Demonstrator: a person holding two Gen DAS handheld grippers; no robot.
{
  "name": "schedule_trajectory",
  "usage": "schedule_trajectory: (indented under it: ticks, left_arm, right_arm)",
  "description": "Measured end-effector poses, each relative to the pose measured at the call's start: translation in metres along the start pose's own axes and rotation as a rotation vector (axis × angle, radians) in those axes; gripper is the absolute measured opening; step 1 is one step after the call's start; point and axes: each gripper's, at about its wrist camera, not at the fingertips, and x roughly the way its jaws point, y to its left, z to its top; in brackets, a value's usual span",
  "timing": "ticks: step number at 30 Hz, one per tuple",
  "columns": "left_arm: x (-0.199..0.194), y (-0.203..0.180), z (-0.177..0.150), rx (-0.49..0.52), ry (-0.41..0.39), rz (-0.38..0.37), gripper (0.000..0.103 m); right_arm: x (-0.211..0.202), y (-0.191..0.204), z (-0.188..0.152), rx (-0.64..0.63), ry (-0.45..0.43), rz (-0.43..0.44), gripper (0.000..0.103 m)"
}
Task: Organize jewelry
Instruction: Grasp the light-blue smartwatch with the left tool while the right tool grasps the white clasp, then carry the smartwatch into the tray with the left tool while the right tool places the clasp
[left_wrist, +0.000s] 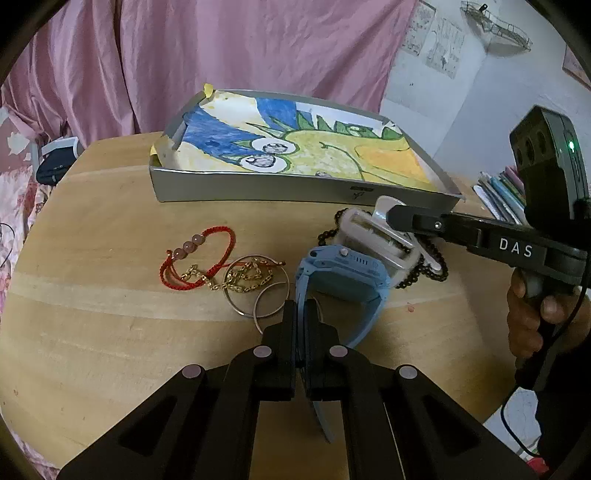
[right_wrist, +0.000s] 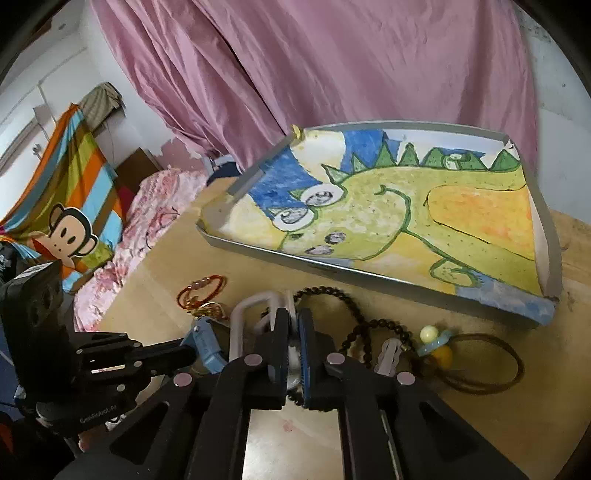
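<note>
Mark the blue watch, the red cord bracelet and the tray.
blue watch (left_wrist: 345, 269), left wrist view, on its case.
red cord bracelet (left_wrist: 221, 232), left wrist view, on the cord loop.
tray (left_wrist: 258, 188), left wrist view, on its front wall.

Jewelry heap (left_wrist: 229, 273) crowds table (left_wrist: 92, 332) centre; tray (left_wrist: 258, 188) blocks far side.

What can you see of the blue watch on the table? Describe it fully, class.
The blue watch looks like a plastic child's smartwatch with a rubbery light-blue strap. Its case stands on edge, showing side buttons and a speaker grille. The left gripper is shut on the strap. It rests on the wooden table, touching the white watch behind it.
</note>
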Motion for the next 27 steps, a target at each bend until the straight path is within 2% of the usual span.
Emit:
schedule_trajectory:
  ticks: [7,11,14,17,20,27]
  left_arm:
    - [-0.032,0.005,0.010,-0.049,-0.079,-0.035,0.001]
    - [-0.049,0.003,0.037,-0.042,-0.151,-0.035,0.001]
    - [-0.045,0.006,0.064,-0.045,-0.194,0.001,0.001]
    - [-0.029,0.017,0.093,-0.066,-0.214,0.047,0.001]
    - [-0.006,0.027,0.114,-0.079,-0.194,0.065,0.001]
    - [0.043,0.048,0.124,-0.122,-0.099,0.091,0.002]
  right_arm:
    - [-0.036,0.008,-0.001,0.002,-0.111,0.026,0.005]
    - [-0.056,0.005,0.023,0.023,-0.218,-0.045,0.005]
    - [-0.053,-0.006,0.045,0.084,-0.250,-0.077,0.005]
    - [-0.037,-0.016,0.063,0.122,-0.246,-0.126,0.005]
    - [-0.014,-0.024,0.074,0.138,-0.197,-0.163,0.005]
    - [0.019,-0.039,0.066,0.157,-0.106,-0.209,0.006]
